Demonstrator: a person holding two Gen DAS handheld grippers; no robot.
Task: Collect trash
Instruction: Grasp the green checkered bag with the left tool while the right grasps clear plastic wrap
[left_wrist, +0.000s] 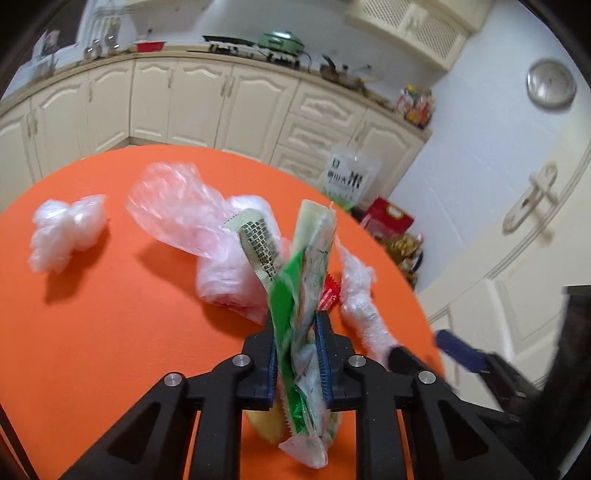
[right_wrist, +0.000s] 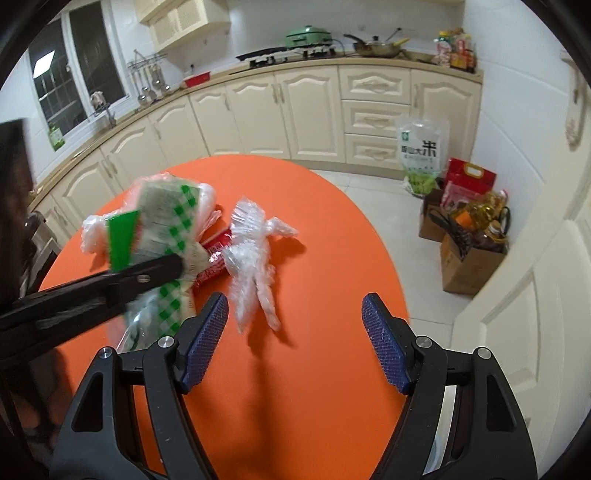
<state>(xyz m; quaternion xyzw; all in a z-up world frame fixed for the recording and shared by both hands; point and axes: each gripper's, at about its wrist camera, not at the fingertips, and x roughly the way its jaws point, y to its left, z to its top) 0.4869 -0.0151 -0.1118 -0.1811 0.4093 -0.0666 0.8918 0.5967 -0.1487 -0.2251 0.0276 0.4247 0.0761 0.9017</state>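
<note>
our left gripper is clamped on a green-and-white snack wrapper, the blue pads squeezing it from both sides so it stands up on edge between them, its crumpled lower end hanging below the jaws. in the right wrist view the same wrapper shows its green checked face, pinched by the black finger of the left gripper that reaches in from the left. our right gripper stands wide apart with nothing between its blue pads, and it hovers above the orange table. just past its fingertips lies a twisted wad of clear plastic film, resting on the table, and beside that, partly under the held wrapper, a small red packet. from the left wrist view the red packet peeks out just right of the wrapper, with the twisted film further right near the table edge. behind the wrapper sits a big crumpled clear bag with a silver-backed checked wrapper lying against it, and well off to the left a separate white plastic clump. beyond the table run cream kitchen cabinets under a worktop with pans, and on the floor a rice bag and cardboard boxes with bottles.
</note>
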